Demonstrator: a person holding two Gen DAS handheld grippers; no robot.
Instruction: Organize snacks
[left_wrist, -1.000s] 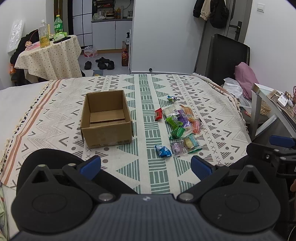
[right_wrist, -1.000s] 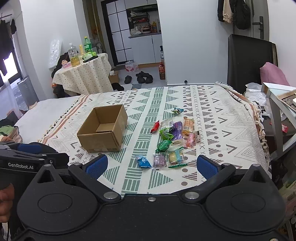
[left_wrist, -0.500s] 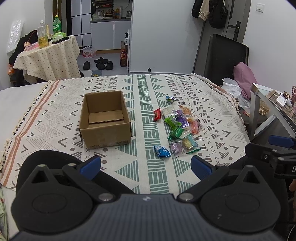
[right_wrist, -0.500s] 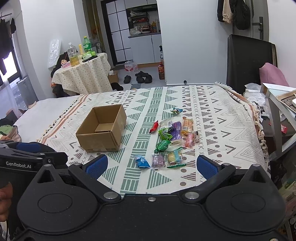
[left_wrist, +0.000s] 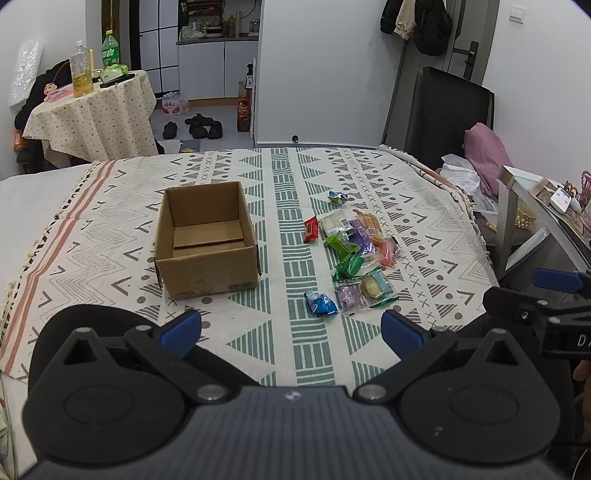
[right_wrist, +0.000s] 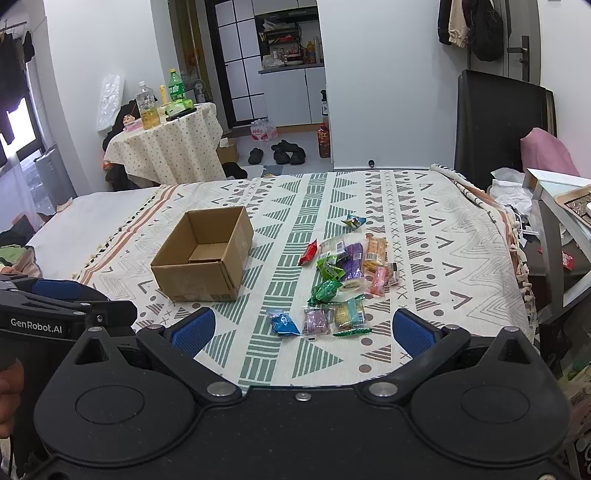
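Note:
An open, empty cardboard box (left_wrist: 207, 242) (right_wrist: 207, 254) stands on the patterned cloth (left_wrist: 288, 343). To its right lie several small snack packets (left_wrist: 351, 254) (right_wrist: 343, 280), with a blue packet (left_wrist: 320, 302) (right_wrist: 284, 324) nearest me and a red one (left_wrist: 311, 228) toward the box. My left gripper (left_wrist: 291, 328) is open, held at the near edge, short of both box and snacks. My right gripper (right_wrist: 301, 328) is open too, just short of the blue packet. Neither holds anything.
The cloth covers a bed-like surface (right_wrist: 103, 214). A round table with bottles (left_wrist: 92, 107) stands far left, shoes (left_wrist: 199, 125) on the floor beyond. A black chair (left_wrist: 443, 114) and a side table (left_wrist: 546, 206) crowd the right edge.
Both grippers have eased slightly forward toward the cloth; the box and snacks look a little nearer. Nothing was picked up or moved.

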